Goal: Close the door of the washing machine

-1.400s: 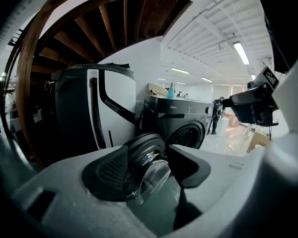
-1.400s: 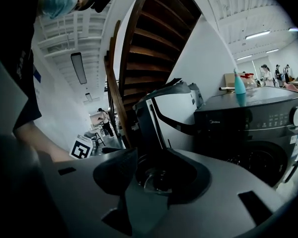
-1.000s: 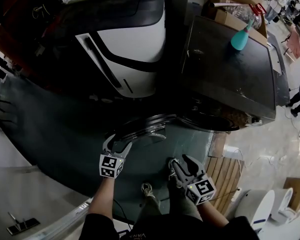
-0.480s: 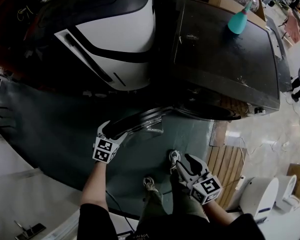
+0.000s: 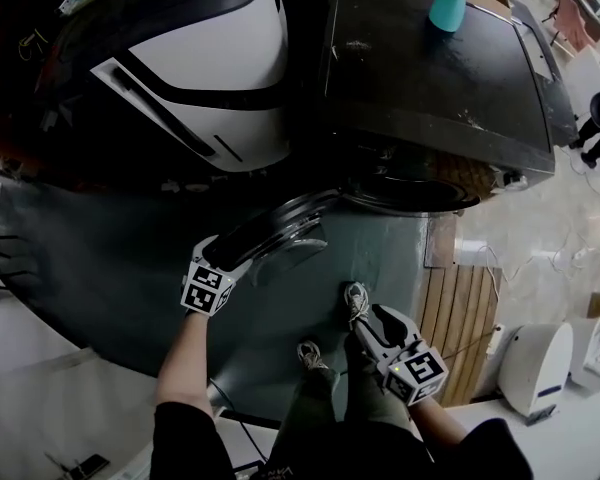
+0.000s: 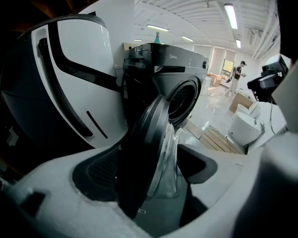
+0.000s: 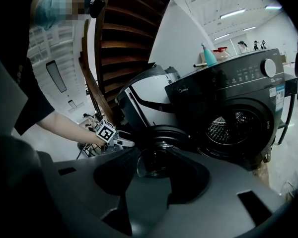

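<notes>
Out from the dark washing machine, its round door stands swung open. The left gripper has just been opening its jaws wide, and they straddle the door's rim without clamping it. Nearby, the right gripper hangs with jaws apart and empty.

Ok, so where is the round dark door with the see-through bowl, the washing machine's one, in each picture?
Head view: the round dark door is in the centre, standing open.
Left gripper view: the door is lower centre, edge-on and very close.
Right gripper view: the door is lower middle, left of the drum opening.
Shared landmark: the black front-loading washing machine.
</notes>
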The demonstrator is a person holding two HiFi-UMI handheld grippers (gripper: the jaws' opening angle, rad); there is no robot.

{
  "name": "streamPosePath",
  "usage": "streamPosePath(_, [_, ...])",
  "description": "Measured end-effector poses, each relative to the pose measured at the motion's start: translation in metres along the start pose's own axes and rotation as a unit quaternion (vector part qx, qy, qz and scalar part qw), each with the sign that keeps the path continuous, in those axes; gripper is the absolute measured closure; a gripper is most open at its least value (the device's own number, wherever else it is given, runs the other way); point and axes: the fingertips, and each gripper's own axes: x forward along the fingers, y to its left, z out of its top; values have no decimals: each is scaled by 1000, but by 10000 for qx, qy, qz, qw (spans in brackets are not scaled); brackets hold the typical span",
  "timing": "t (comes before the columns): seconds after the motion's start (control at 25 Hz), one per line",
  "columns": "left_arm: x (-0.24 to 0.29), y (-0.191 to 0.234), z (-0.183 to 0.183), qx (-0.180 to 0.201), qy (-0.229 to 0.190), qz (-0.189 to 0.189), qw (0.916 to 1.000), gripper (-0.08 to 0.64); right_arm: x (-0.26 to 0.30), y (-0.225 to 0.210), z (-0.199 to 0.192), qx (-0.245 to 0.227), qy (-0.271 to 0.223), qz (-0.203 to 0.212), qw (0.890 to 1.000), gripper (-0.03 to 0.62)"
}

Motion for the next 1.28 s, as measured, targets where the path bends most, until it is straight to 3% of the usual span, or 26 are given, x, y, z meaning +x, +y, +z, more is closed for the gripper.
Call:
streamPosePath(0.52, [-24, -112, -21, 167, -47, -876, 9960, 224, -65, 54, -48, 283, -762, -594, 9949, 434])
streamPosePath(0.64, [-26, -141, -21, 53, -156, -1075, 9941, 229, -88, 54, -59, 331, -918, -778, 9922, 434])
streamPosePath(0.8, [-23, -181, -17, 66, -194, -1226, 9922, 251, -116, 42, -71, 400, -949, -1057, 9890, 434])
streamPosePath(0.92, [-20, -214, -11, -154, -293, -1358, 9902, 245, -135, 28, -80, 447, -876, -1226, 9876, 434])
streamPosePath(1.28, [7, -303, 30, -339, -362, -1847, 9815, 256, -170, -43, -81, 709, -768, -1435, 9841, 430])
